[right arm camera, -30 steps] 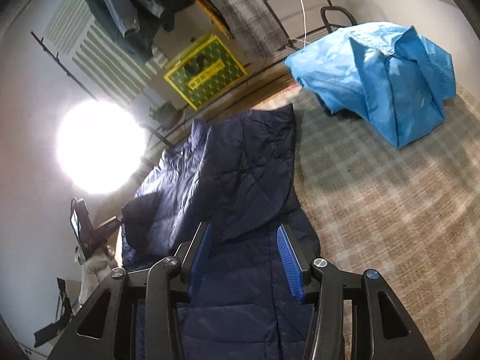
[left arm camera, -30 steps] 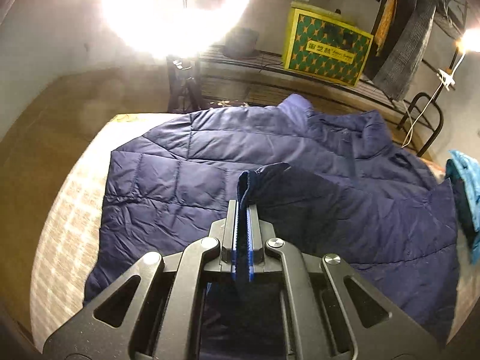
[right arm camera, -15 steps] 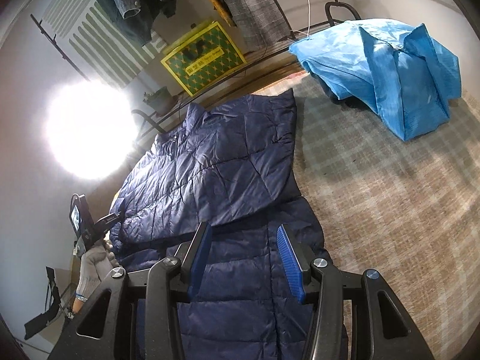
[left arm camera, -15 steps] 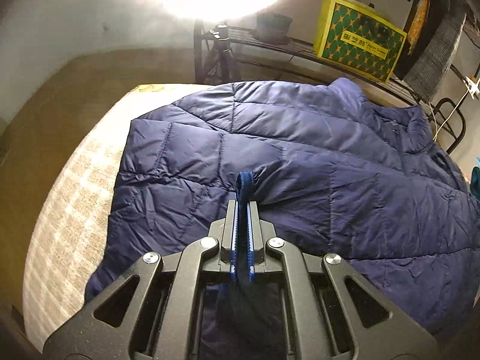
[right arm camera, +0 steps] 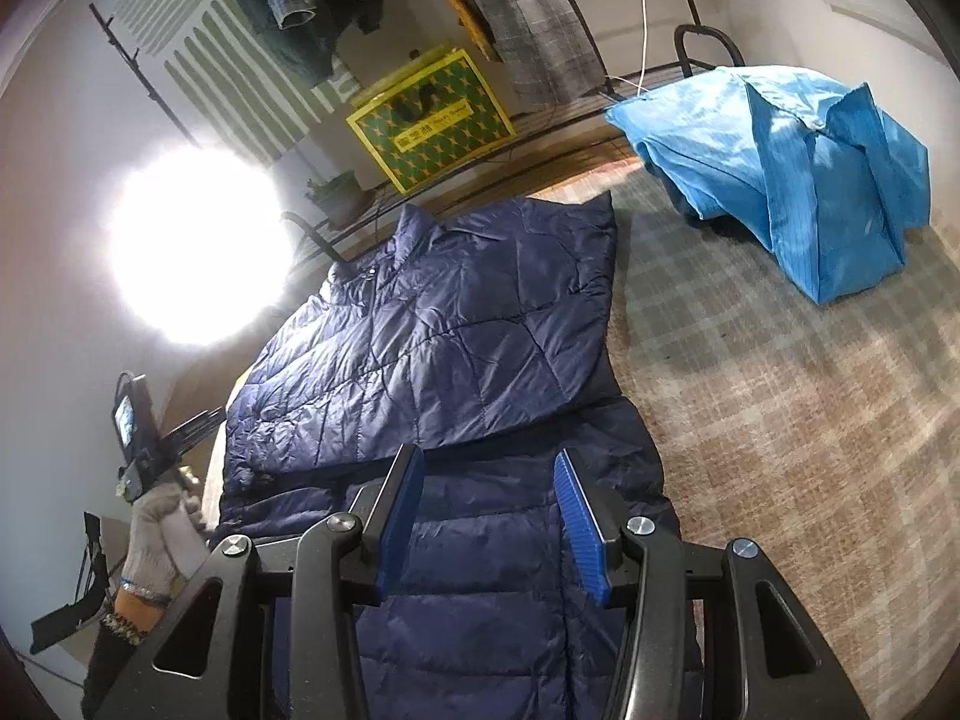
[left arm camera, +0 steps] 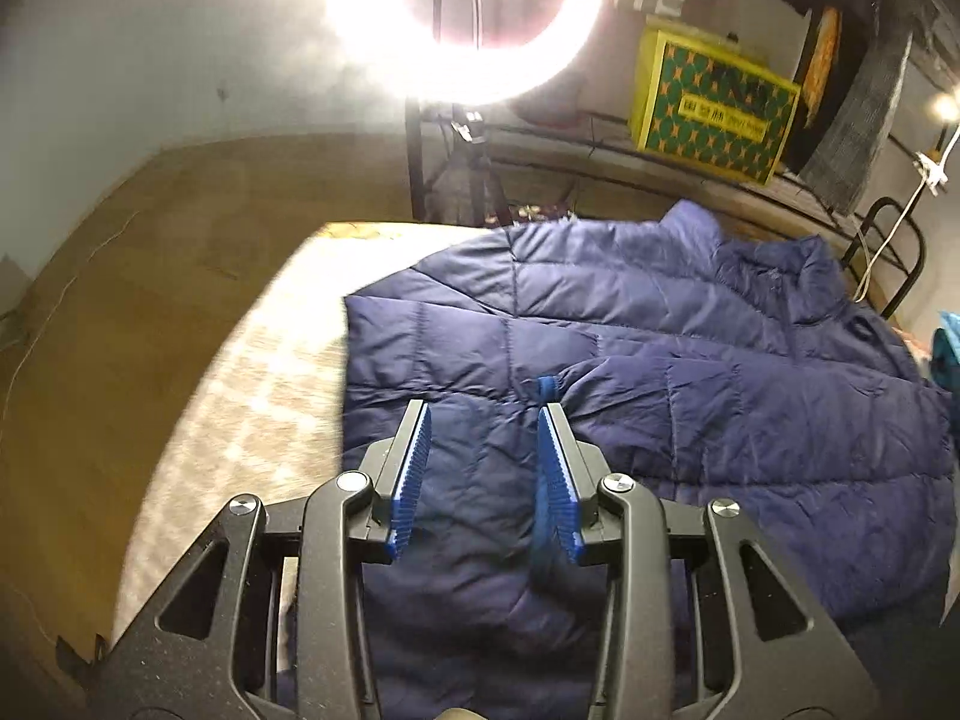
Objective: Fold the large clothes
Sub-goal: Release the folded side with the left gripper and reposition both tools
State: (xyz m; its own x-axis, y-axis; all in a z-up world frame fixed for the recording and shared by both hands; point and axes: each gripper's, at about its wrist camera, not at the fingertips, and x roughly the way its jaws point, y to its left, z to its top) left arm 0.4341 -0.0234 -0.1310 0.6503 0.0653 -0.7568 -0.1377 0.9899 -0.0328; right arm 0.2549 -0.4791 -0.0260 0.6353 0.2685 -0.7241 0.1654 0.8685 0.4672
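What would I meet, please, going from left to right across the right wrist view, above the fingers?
Gloved hand holding the left gripper → bright lamp → navy puffer jacket → plaid bed cover → blue garment.

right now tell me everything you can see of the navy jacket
The navy jacket is a quilted puffer of shiny fabric with a stand-up collar. It lies flat on the checked bedspread, one side folded over its middle. Its blue-edged cuff rests on top by one pad of the left claw, whose jaws have just been opening off it.
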